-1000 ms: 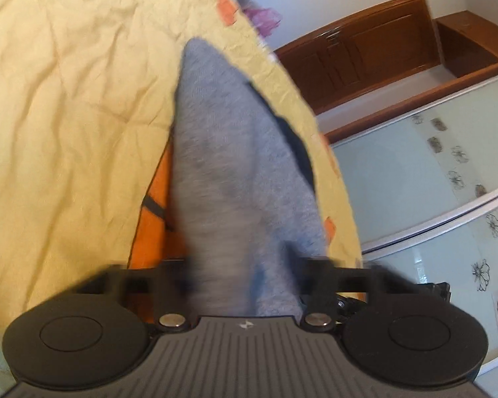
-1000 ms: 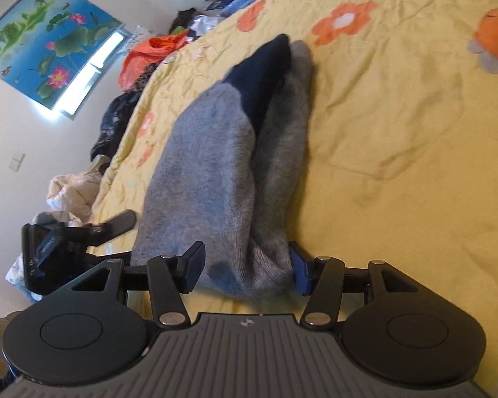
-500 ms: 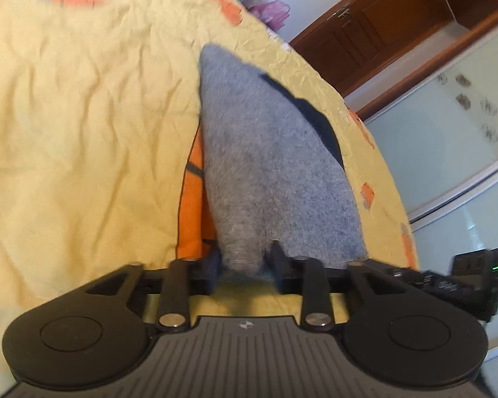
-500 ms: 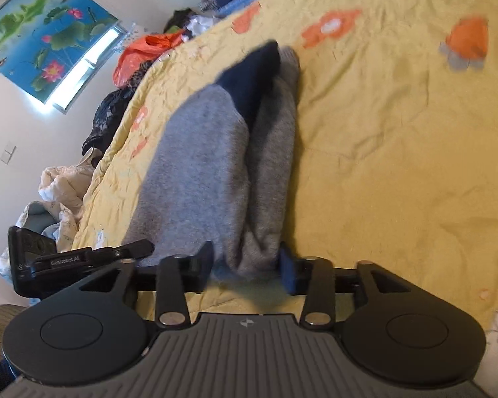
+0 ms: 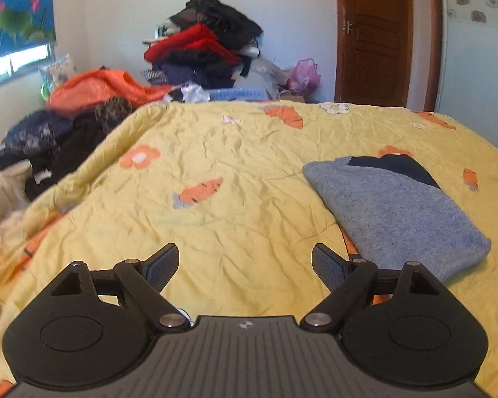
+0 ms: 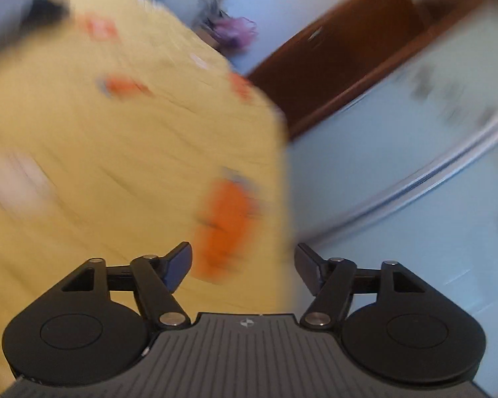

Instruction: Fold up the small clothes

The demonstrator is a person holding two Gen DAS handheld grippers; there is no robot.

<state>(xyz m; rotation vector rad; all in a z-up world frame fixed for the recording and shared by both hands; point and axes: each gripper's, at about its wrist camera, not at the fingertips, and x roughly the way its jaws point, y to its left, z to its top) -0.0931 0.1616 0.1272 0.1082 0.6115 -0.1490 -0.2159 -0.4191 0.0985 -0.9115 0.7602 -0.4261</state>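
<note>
A folded grey knit garment (image 5: pixel 398 209) with a dark navy part at its far end lies flat on the yellow bedspread (image 5: pixel 235 199), to the right in the left wrist view. My left gripper (image 5: pixel 245 265) is open and empty, hovering above the bedspread just left of the garment's near corner. My right gripper (image 6: pixel 244 265) is open and empty over the bed's right edge; its view is heavily blurred. A grey and dark smear at that view's top left may be the garment (image 6: pixel 13 3).
A tall pile of red, black and dark clothes (image 5: pixel 206 53) and an orange item (image 5: pixel 96 88) sit beyond the bed's far edge. Dark clothes (image 5: pixel 49 146) lie at the left. A wooden door (image 5: pixel 375 33) and pale glass wardrobe panels (image 6: pixel 415 165) stand at the right.
Both grippers have let go of the grey garment and opened. Both have pulled back and swung away; the garment now lies folded on the bedspread.
</note>
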